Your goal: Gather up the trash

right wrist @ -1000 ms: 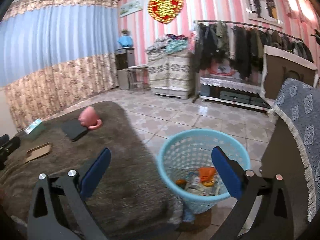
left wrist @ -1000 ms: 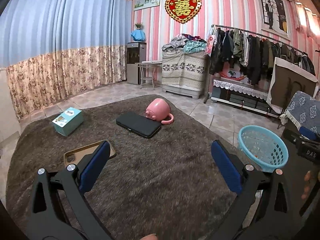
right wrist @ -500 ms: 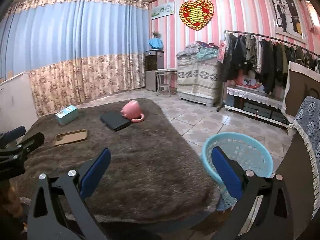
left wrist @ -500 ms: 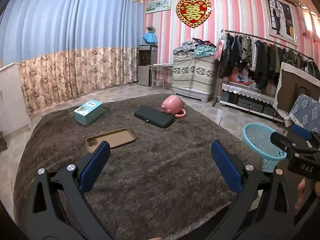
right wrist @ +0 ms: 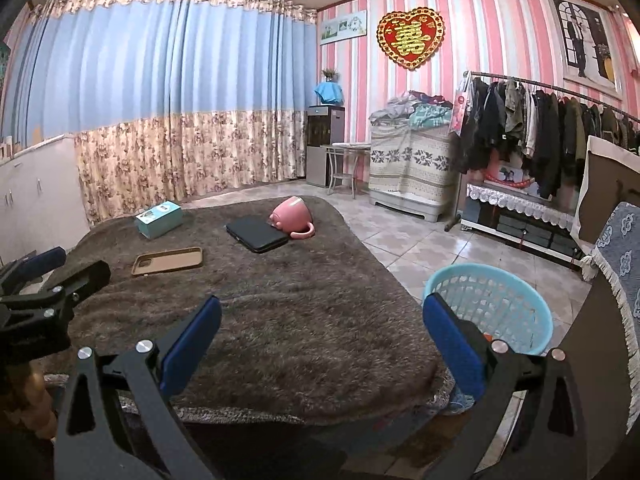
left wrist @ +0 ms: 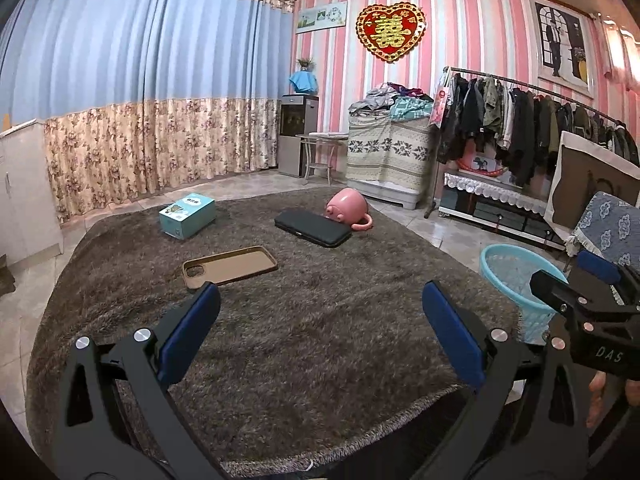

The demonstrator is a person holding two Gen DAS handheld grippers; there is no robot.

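A light blue mesh waste basket (left wrist: 514,276) (right wrist: 494,304) stands on the tiled floor off the right edge of a table covered in brown shaggy cloth (left wrist: 300,320) (right wrist: 288,312). My left gripper (left wrist: 320,328) hangs open and empty above the cloth's near part. My right gripper (right wrist: 322,332) is open and empty too, over the near right corner, with its right finger in front of the basket. In the left wrist view the right gripper (left wrist: 588,300) shows at the right edge; in the right wrist view the left gripper (right wrist: 44,284) shows at the left edge. The basket's inside is hidden.
On the cloth lie a teal box (left wrist: 187,216), a brown phone case (left wrist: 230,267), a black flat case (left wrist: 312,227) and a tipped pink mug (left wrist: 347,210). A clothes rack (left wrist: 540,128), a covered chair (left wrist: 612,228) and a draped cabinet (left wrist: 386,152) stand on the right side of the room.
Both grippers have risen and pulled back from the table, so more of the cloth shows. The right gripper swung away from above the basket, whose contents no longer show.
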